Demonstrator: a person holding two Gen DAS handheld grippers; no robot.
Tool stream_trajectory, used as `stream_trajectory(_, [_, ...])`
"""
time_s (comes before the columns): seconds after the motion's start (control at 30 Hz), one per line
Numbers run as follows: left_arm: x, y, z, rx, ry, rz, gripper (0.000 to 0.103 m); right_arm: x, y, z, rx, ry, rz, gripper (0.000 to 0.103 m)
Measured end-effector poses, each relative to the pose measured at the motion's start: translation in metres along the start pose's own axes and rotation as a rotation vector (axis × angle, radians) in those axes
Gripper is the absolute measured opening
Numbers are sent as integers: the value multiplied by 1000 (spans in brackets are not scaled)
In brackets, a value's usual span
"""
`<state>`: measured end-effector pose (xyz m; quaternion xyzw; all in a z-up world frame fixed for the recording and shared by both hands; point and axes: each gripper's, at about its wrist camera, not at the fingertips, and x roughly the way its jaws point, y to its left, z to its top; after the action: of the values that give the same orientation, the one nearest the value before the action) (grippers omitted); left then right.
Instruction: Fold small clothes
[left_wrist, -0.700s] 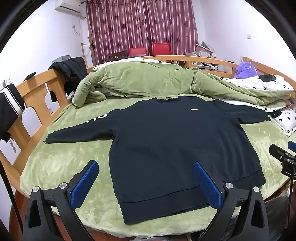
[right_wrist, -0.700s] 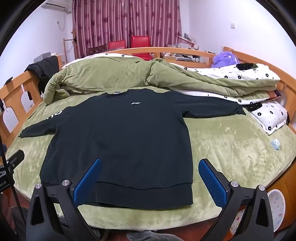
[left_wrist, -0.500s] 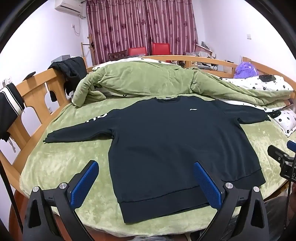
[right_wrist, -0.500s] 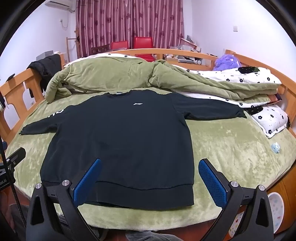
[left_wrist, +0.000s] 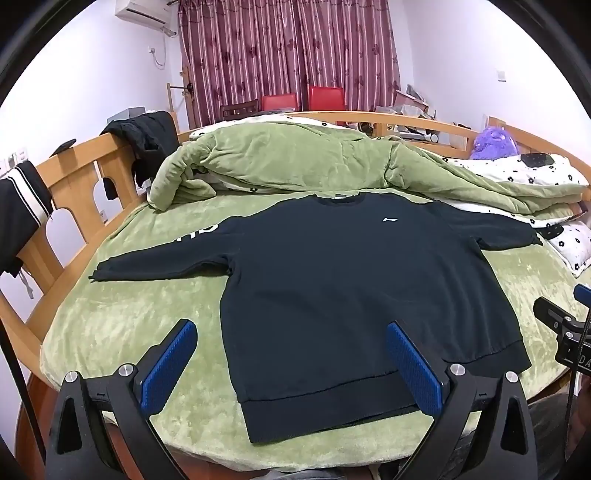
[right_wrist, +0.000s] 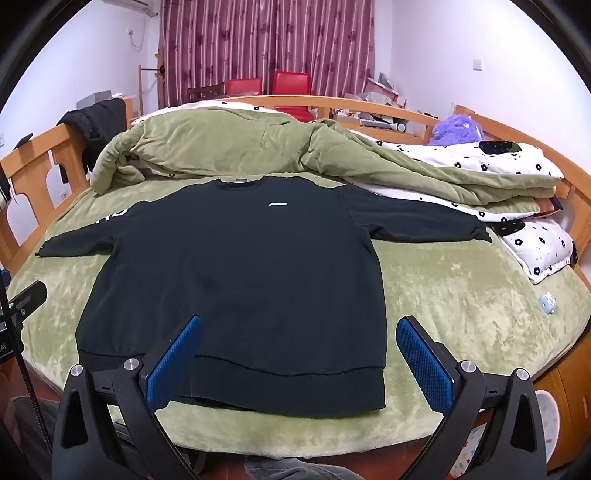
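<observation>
A dark knit sweatshirt (left_wrist: 343, 288) lies flat, sleeves out toward 9 and 3 o'clock, on plush green bedding (left_wrist: 122, 321); the left gripper (left_wrist: 291, 354) and right gripper (right_wrist: 299, 347) gape wide, empty.

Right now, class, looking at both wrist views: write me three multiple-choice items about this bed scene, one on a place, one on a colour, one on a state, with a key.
1. Where does the dark long-sleeved sweatshirt lie?
A. Flat on the green plush bedspread
B. Over the wooden bed rail
C. On a red chair

2. What colour are the pads on the fingers?
A. Red
B. Blue
C. White

3. How are the sweatshirt's sleeves?
A. Folded across the chest
B. Rolled up
C. Spread out to both sides

Key: 1 A, it lies flat on the bedspread; 2 B, both grippers show blue textured pads; 3 C, each sleeve reaches outward, unfolded.
</observation>
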<state>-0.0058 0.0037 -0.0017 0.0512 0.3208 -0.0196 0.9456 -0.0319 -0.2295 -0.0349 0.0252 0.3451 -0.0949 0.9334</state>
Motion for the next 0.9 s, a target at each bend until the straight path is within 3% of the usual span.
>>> stream_trajectory(0.9, [-3, -4, 1, 23, -9, 9, 103, 0, -2, -2, -3, 4, 3, 103])
